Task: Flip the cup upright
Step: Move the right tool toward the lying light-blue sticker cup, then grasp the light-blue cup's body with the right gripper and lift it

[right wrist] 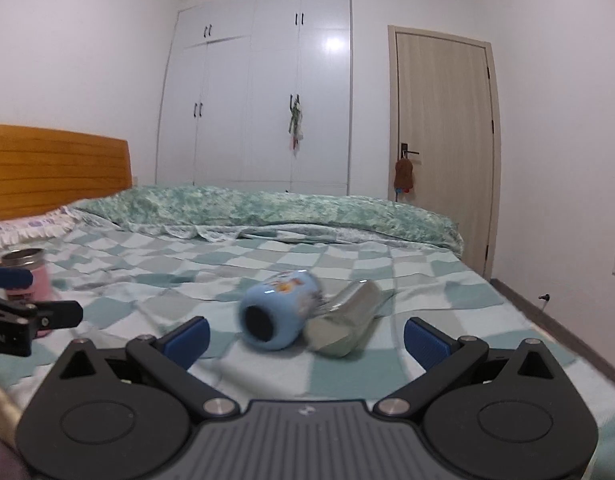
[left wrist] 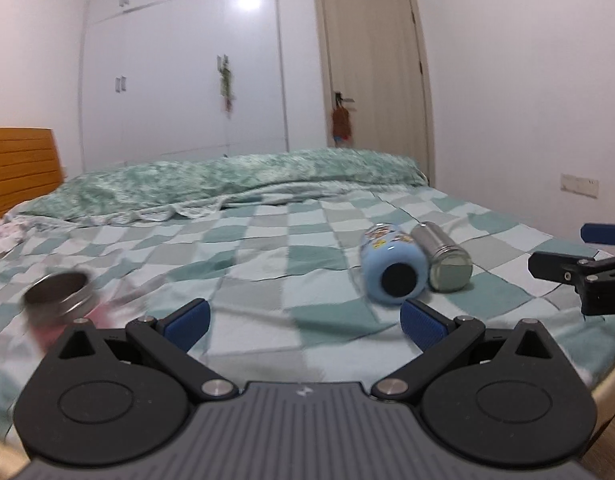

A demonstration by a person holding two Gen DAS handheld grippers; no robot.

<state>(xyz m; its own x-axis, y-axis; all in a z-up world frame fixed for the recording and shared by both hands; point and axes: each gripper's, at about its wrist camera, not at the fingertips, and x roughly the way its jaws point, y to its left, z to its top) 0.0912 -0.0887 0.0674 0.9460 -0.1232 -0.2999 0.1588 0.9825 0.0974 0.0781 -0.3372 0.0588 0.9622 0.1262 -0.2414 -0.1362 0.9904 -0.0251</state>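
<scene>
A light blue cup (left wrist: 391,270) with cartoon prints lies on its side on the checked bed sheet, its base toward me; it also shows in the right wrist view (right wrist: 277,312). A steel cup (left wrist: 445,258) lies on its side touching it on the right, also seen in the right wrist view (right wrist: 347,326). A pink cup (left wrist: 59,304) with a steel rim stands upright at the left, also in the right wrist view (right wrist: 29,284). My left gripper (left wrist: 305,322) is open and empty. My right gripper (right wrist: 306,338) is open, just short of the two lying cups.
The bed (right wrist: 387,376) has a rolled green quilt (right wrist: 267,212) across the back and a wooden headboard (right wrist: 55,168) at the left. White wardrobe (right wrist: 259,92) and a door (right wrist: 443,152) stand behind. The bed edge drops off at the right.
</scene>
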